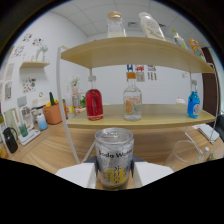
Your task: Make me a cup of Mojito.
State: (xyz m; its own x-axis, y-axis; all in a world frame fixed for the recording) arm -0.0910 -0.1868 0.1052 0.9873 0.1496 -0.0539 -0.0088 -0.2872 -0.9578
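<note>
Soda water can [114, 157] sitting right up front, wedged between the two white fingers [75, 174], which press in on both sides, so clamped on it as far as can be judged. Top looks unopened or at least flat and silvery, hard to tell about the tab. Held upright, lifted a bit above the wooden worktop [55, 147].

Further out, same view: empty clear glass [186, 150] off to the side of the can, near a low shelf [145, 119]. On that shelf, red bottle [93, 102], clear bottle [132, 101] with an orange label, blue bottle [193, 102]. More bottles on the upper shelf [135, 50]. Terracotta pot [52, 112] with a cactus over by the wall.

Possible trouble from here: smooth round can, probably cold and slick, could slip or rotate in the grip if tilted quickly toward the glass. Squeezing harder risks denting it. Glass looks light, easy to clip and knock over on approach. If already open, a jerky move means soda on the worktop.
</note>
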